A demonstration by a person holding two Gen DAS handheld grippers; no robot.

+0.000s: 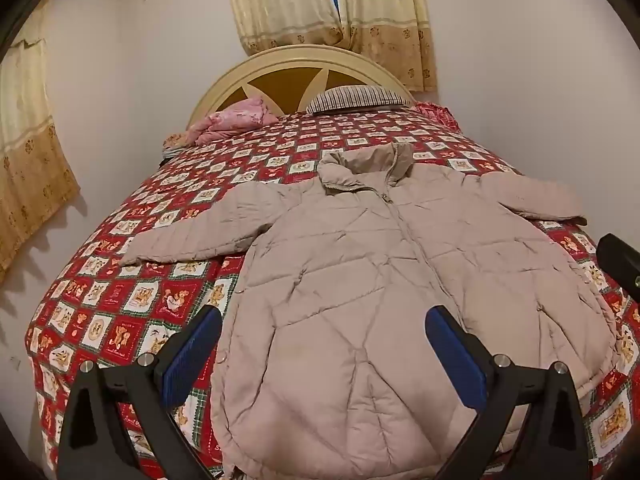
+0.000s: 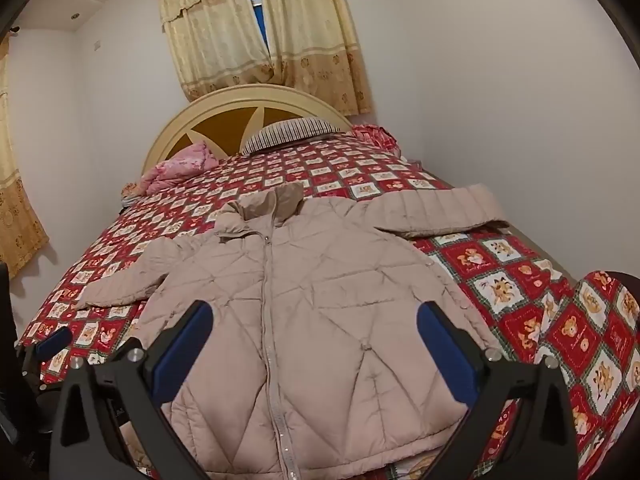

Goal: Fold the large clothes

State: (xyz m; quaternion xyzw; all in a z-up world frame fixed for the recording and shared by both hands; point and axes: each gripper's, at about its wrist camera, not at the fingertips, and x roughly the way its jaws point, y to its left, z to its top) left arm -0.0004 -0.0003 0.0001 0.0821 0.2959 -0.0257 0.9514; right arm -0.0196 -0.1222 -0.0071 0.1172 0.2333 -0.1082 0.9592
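both grippers, left gripper and right gripper, stand wide apart, empty, above beige quilted jacket lying flat, zipped, on patterned bedspread.

The jacket lies flat on the bed, front up, collar away from the jaws and hem nearest them. Both pairs of jaws hang over its lower part. One sleeve stretches left, the other right. Beyond the collar, a pillow and a bundle of bedding rest against the headboard; curtains hang behind.
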